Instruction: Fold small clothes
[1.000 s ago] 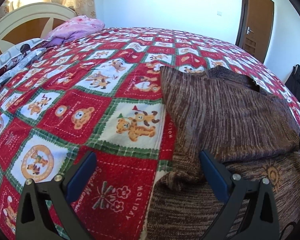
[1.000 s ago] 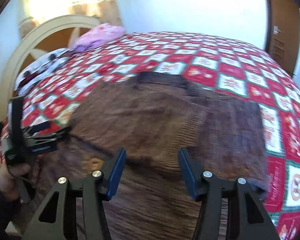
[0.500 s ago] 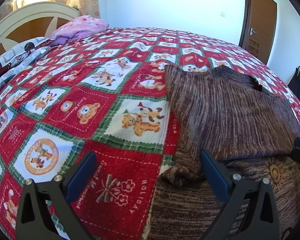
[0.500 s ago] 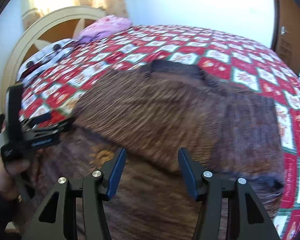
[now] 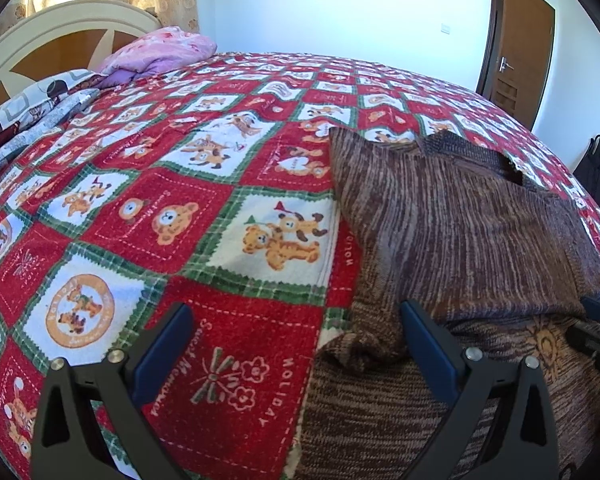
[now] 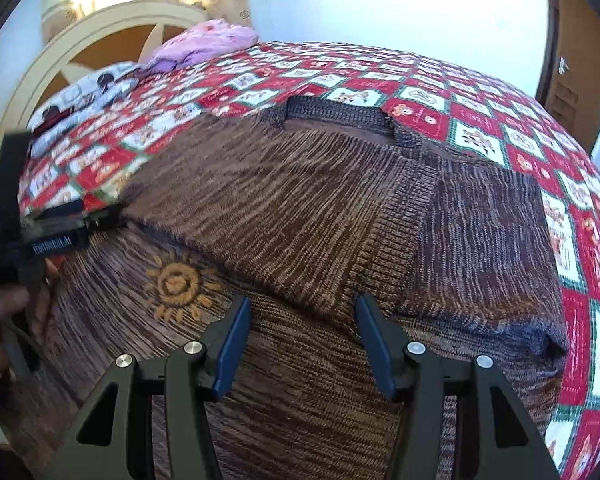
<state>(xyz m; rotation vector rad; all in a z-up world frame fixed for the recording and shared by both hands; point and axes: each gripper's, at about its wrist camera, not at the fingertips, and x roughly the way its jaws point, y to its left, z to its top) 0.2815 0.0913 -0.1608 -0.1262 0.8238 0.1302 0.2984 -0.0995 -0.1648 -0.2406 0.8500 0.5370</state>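
Both pairs of jaws stand apart and grip nothing: the left gripper (image 5: 296, 344) is spread wide over the near edge of the bedspread (image 5: 204, 184), its right finger at the sweater's left margin, while the right gripper (image 6: 302, 344) hangs half-spread just above the knit, with the edge of a folded-over layer showing in the gap and neither pad pressing on it.

Red, white and green teddy-bear squares cover the bed. On its near right part lies the brown striped sweater (image 5: 452, 232), one side folded across the body so that a diagonal edge crosses above an orange sun motif (image 6: 178, 284). Nothing that could hold clothes, such as a basket or box, shows in either view.

From the left wrist camera come a brown door (image 5: 520, 44) in the white wall, a black bag (image 5: 598, 172) on the floor beyond the bed's right side, and a wide stretch of bare bedspread. Only the right wrist camera shows the sweater's dark ribbed collar (image 6: 336, 114) at its far end, a ribbed band running down the folded layer, and a hand (image 6: 8, 308) gripping the left tool's handle at the frame's left edge. Both views take in the cream headboard (image 5: 60, 28), the pink pillow (image 5: 164, 50) and a grey patterned pillow (image 5: 32, 100) beside it.
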